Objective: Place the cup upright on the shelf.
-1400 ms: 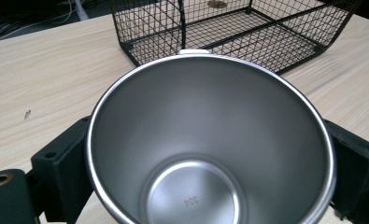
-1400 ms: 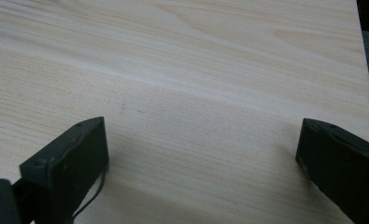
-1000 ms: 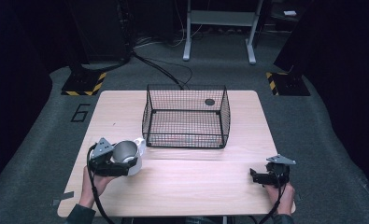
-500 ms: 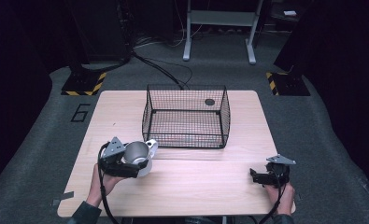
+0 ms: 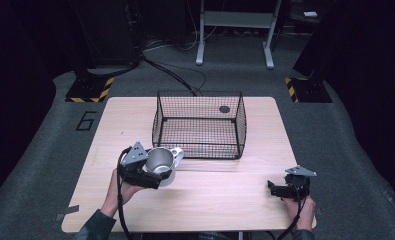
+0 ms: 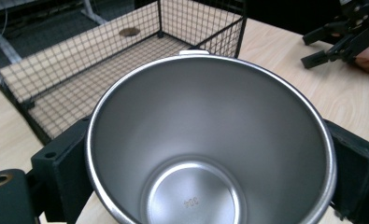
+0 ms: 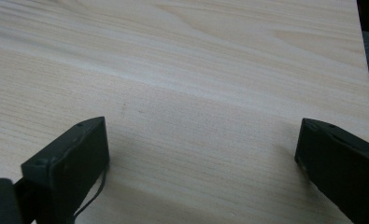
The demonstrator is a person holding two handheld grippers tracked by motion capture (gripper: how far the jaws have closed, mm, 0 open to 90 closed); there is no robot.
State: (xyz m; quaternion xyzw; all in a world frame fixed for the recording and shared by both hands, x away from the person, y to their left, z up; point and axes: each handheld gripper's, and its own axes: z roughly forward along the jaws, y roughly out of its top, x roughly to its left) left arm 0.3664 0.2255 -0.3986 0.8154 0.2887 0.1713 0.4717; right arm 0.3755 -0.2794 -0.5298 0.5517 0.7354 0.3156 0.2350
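Observation:
A shiny steel cup (image 5: 158,163) is held above the table's front left, just short of the black wire basket (image 5: 200,123). My left gripper (image 5: 152,176) is shut on the cup, one jaw on each side of its wall. In the left gripper view the cup (image 6: 210,140) gapes empty toward the camera, and the basket (image 6: 102,70) lies beyond it. My right gripper (image 5: 279,190) rests open at the table's front right. Its jaws stand wide apart over bare wood (image 7: 196,93) with nothing between them.
The wooden table (image 5: 135,115) carries the basket at its middle back. A small dark disc (image 5: 224,109) lies on the basket's floor at its far right. The right gripper (image 6: 341,37) also appears far off in the left gripper view. Dark floor and cables surround the table.
My left gripper has carried the cup to the right and toward the basket, lifting it a little. The right gripper has stayed where it was.

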